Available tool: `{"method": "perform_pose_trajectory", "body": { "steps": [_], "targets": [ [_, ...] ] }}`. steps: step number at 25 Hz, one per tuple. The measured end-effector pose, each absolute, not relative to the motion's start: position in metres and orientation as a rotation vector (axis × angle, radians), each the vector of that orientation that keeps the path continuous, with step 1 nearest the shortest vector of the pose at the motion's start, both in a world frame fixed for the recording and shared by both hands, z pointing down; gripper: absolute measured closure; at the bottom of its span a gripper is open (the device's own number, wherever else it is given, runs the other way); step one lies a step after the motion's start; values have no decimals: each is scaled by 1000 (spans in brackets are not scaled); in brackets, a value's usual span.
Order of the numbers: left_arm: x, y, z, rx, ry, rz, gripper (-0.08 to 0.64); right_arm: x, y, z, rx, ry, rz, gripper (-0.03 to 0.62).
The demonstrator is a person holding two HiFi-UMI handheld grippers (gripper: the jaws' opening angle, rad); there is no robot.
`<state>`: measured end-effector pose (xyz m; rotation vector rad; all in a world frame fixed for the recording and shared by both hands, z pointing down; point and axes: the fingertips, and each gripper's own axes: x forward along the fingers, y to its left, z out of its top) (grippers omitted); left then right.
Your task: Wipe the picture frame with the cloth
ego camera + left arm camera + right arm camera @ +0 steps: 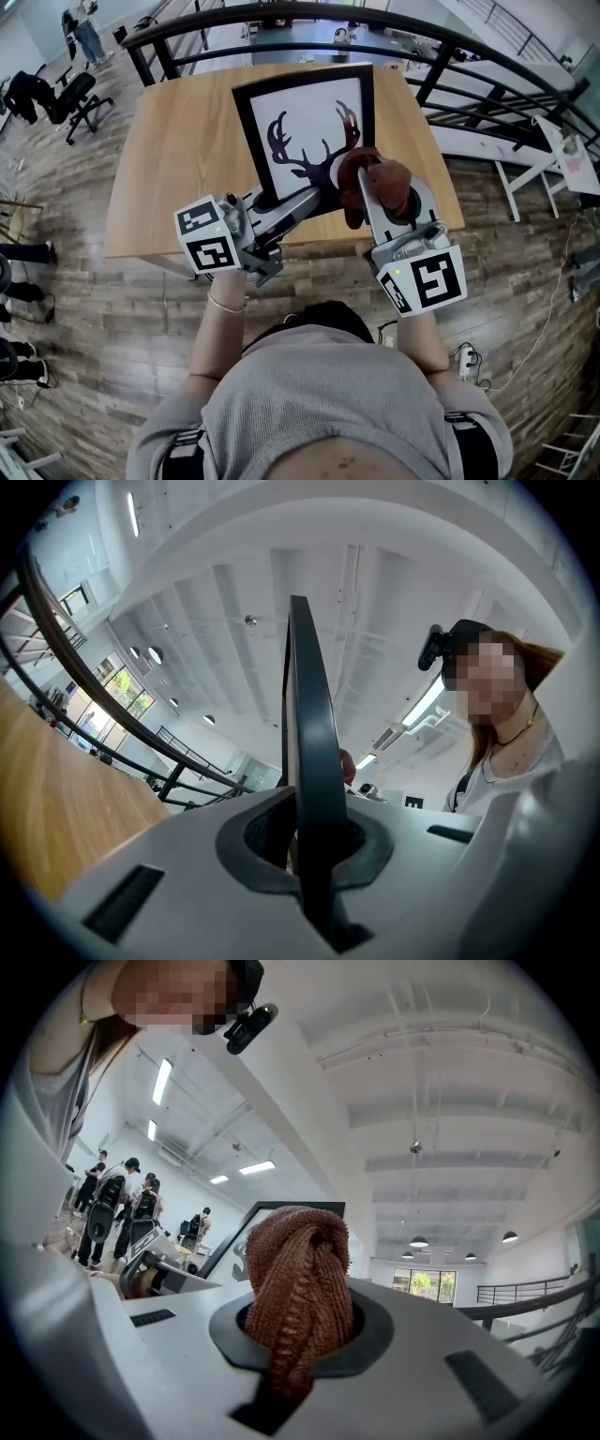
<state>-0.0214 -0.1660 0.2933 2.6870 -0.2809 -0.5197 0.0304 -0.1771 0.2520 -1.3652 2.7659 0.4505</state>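
A black picture frame with a dark antler print stands tilted over the wooden table. My left gripper is shut on the frame's lower edge. In the left gripper view that black edge runs straight up from between the jaws of the left gripper. My right gripper is shut on a bunched reddish-brown cloth, which lies against the lower right part of the picture. In the right gripper view the cloth bulges out of the right gripper, and the frame shows just behind it.
A black railing curves round the far side of the table. A black office chair stands on the wood floor at the left, and a white table at the right. Several people stand in the room's background.
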Motion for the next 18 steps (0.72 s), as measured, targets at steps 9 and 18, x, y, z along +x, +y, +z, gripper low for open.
{"method": "perform_pose_trajectory", "body": {
  "steps": [9,18],
  "targets": [
    [-22,-167,293,2678,-290,-530,541,33,-173,265,-1340,2806,400,546],
    [-22,-165,291,2665,-269,-560,541,36,-164,276,-1339,2815,362,546]
  ]
}}
